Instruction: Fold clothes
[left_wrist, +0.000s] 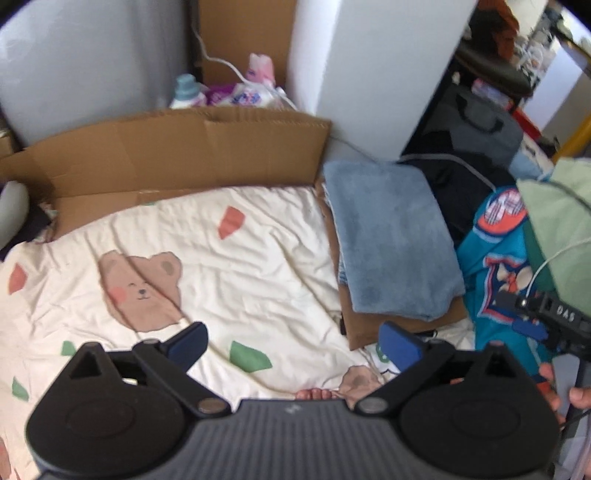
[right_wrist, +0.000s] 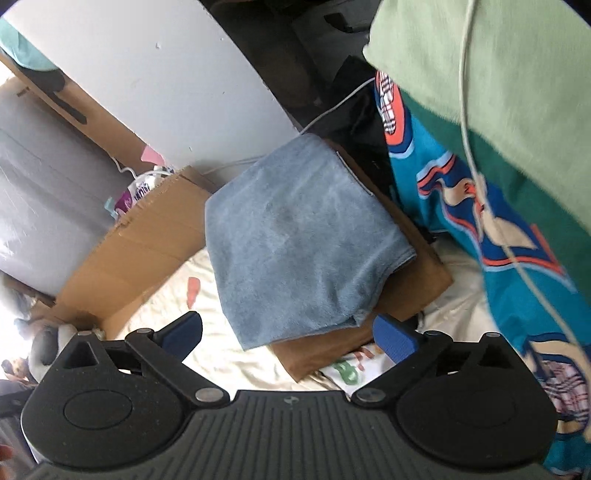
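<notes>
1. Nearest each lens sits the black body of the tongs: the left tongs (left_wrist: 293, 347) and the right tongs (right_wrist: 288, 334) both stand released, blue pads spread wide with nothing between them.
2. Largest in the left wrist view is the cream bedsheet (left_wrist: 258, 266), printed with brown bears and coloured patches; the right wrist view shows only a narrow strip of it (right_wrist: 221, 354).
3. Along the far edge of the bed lies a flattened cardboard sheet (left_wrist: 177, 155), wide in the left view and seen only in part in the right view (right_wrist: 129, 258).
4. A folded blue towel (left_wrist: 391, 236) rests on a folded brown garment (left_wrist: 373, 325) at the bed's right side; the right view brings this stack close, the towel (right_wrist: 303, 240) covering most of the brown piece (right_wrist: 332, 347).
5. Just right of the stack lies a teal jersey (right_wrist: 517, 277) with an orange, blue and cream emblem, cropped in the left view (left_wrist: 495, 280).
6. A person's light green sleeve (right_wrist: 498, 92) fills the right view's upper corner, with a thin white cable running across it.
7. Only the left view shows detergent bottles and packets (left_wrist: 221, 92) behind the cardboard, and the right tongs' black housing (left_wrist: 554, 321) held at the frame's right edge.
8. Toes (left_wrist: 314, 393) peek just above the left tongs' body.
</notes>
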